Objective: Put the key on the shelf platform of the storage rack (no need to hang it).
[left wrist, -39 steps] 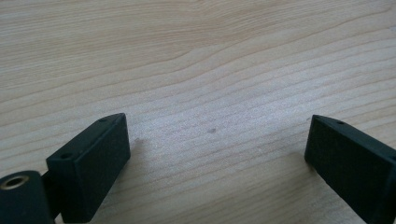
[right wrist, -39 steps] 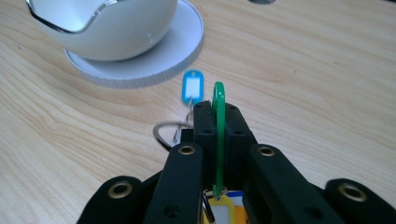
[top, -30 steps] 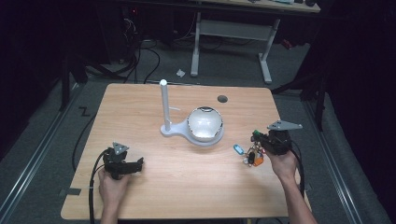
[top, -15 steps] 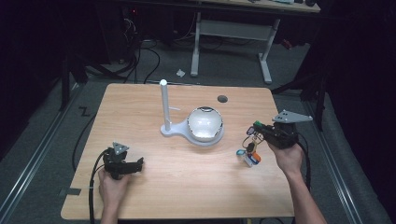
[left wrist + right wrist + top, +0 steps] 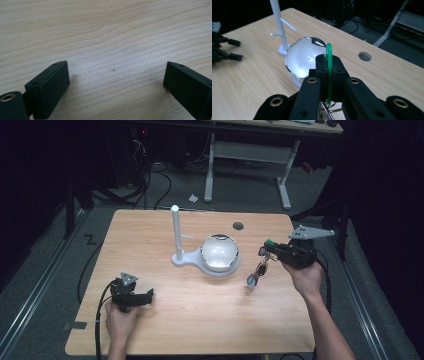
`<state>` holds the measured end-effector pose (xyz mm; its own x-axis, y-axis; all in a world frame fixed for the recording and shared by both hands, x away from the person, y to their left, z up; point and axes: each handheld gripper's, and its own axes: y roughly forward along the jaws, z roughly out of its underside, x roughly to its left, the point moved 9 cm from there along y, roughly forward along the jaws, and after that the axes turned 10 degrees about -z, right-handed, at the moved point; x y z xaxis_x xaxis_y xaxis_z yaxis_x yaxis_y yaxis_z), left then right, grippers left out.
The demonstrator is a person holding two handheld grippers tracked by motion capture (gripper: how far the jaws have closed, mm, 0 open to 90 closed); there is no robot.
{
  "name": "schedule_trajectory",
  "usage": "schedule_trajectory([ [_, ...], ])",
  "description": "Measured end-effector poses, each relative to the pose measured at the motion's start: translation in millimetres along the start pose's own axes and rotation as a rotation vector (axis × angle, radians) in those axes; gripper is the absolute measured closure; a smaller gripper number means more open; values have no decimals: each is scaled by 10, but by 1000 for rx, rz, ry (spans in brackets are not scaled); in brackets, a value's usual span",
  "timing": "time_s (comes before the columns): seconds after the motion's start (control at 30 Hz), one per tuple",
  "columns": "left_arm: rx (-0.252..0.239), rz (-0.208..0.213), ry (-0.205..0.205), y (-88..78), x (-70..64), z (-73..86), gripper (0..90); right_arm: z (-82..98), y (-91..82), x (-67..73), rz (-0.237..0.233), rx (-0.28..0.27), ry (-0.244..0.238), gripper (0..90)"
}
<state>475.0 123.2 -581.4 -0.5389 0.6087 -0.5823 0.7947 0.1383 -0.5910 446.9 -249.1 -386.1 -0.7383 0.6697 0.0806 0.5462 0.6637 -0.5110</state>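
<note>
Right tongs [image 5: 268, 248] have lifted the key bunch [image 5: 257, 272] off the table [image 5: 150, 240].

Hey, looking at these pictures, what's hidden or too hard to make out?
- Key bunch, high view: too small to count or tell its pieces apart.
- Green tag, right gripper view: lower part hidden between the shut jaws of the right gripper.
- White stand, right gripper view: top cut off by the upper edge.
- Left gripper, left gripper view: both jaws cut off by the frame's edges.
</note>
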Motion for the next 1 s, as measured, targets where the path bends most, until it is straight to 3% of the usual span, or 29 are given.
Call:
schedule_trajectory([
  [0.77, 0, 1, 1, 0, 0, 0, 70, -711, 307, 267, -105, -18, -76, 881],
  [1.0, 0, 0, 0, 0, 0, 0, 70, -881, 411, 314, -124, -24, -78, 881],
])
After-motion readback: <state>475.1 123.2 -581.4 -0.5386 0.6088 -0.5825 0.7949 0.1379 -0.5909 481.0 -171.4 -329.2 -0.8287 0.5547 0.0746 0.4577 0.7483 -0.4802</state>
